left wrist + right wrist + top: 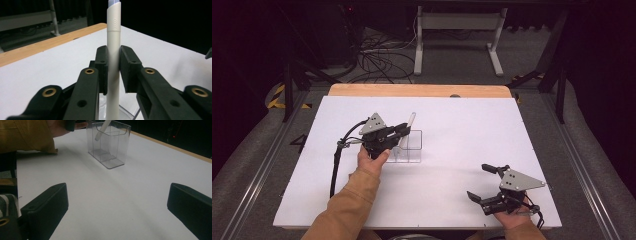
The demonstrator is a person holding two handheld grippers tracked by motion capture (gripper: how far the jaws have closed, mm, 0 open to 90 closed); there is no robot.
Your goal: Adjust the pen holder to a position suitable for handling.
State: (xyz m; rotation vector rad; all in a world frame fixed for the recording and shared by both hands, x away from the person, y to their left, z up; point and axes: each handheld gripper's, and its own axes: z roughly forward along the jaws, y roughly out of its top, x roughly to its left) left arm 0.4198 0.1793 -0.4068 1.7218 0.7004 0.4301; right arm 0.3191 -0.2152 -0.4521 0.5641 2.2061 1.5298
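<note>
High view, left gripper (404, 129) clamping white pen (410, 121) (tilted) over clear holder (414, 150)

White pen (113, 50), clear box (110, 143), black jaws, white table (462, 130).

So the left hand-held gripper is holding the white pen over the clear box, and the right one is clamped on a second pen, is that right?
Not quite. The right hand-held gripper holds nothing: the right gripper view shows its jaws wide apart over the bare table. The left hand-held gripper does grip the white pen over the clear box.
</note>
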